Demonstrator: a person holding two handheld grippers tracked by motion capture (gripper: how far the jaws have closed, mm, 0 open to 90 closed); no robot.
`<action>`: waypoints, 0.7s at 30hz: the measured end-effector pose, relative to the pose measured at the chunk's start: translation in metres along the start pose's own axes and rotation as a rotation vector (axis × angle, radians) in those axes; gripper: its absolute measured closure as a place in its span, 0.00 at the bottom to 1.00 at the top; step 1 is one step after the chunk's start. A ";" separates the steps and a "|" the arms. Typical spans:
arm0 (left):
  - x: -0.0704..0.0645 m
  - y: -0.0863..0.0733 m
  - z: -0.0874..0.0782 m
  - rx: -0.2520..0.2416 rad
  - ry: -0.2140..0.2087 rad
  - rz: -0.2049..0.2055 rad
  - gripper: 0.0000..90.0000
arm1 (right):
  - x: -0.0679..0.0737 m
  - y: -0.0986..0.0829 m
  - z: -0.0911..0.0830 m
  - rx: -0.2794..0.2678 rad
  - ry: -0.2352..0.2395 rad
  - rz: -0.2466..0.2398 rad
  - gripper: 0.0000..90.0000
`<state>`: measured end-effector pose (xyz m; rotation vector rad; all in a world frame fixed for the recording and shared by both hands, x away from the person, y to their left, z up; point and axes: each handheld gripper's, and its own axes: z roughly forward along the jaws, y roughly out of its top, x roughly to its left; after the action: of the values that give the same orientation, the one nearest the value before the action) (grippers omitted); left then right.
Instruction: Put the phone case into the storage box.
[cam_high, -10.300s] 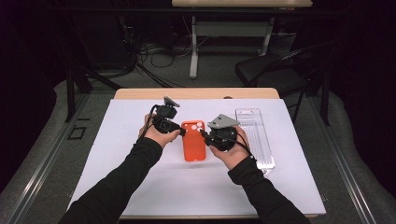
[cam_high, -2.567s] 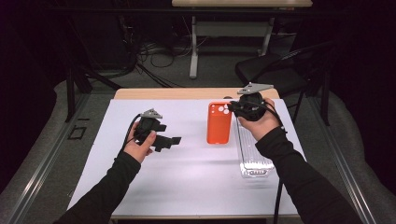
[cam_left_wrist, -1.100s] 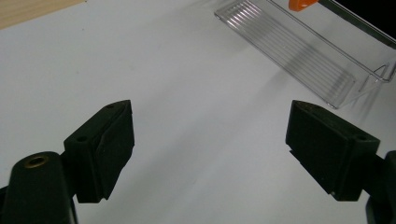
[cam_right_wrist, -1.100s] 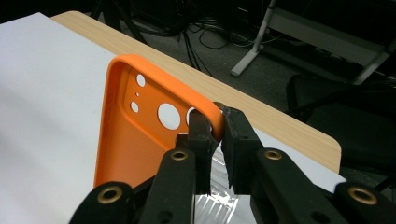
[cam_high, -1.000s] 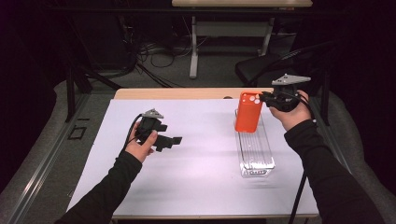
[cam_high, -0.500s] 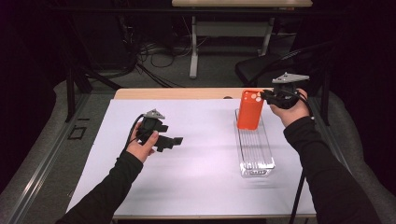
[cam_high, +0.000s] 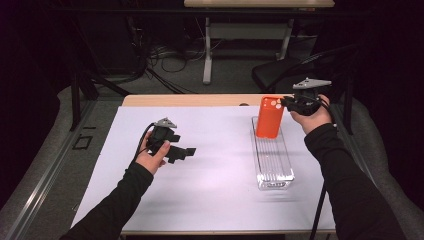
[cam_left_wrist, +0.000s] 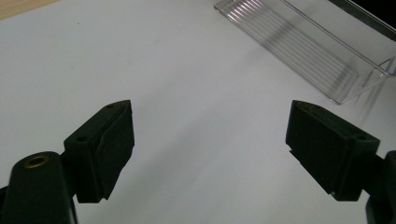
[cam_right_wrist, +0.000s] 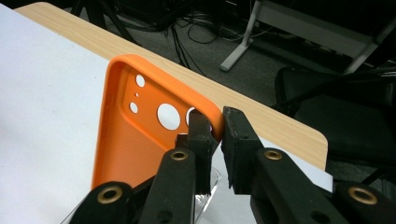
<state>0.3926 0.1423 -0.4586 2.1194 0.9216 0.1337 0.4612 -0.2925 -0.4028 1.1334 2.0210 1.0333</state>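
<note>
- Left gripper (cam_high: 181, 152): jaws spread wide, nothing between them, over the left half of the desk's white sheet (cam_high: 215, 190); bare sheet all round it.
- Clear tray (cam_high: 272, 160): runs front to back, close to the desk's right edge, well apart from the left gripper.
- Orange phone case (cam_high: 270, 117): upright at the tray's far end, near the desk's back edge; no readable writing.
- Right gripper (cam_high: 290, 103): jaws clamped on the case's top corner by the camera cutouts.
</note>
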 end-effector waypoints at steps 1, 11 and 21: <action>0.000 0.000 0.000 0.000 0.000 0.000 0.18 | -0.001 0.000 0.000 0.001 0.000 -0.003 0.92; 0.002 -0.001 0.001 0.002 0.001 -0.003 0.18 | -0.007 -0.004 0.010 -0.013 -0.004 -0.037 0.92; 0.000 -0.001 0.004 0.011 0.001 -0.002 0.18 | -0.009 -0.008 0.026 -0.033 -0.003 -0.081 0.92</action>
<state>0.3936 0.1401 -0.4619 2.1289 0.9265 0.1288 0.4818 -0.2941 -0.4221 1.0268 2.0228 1.0201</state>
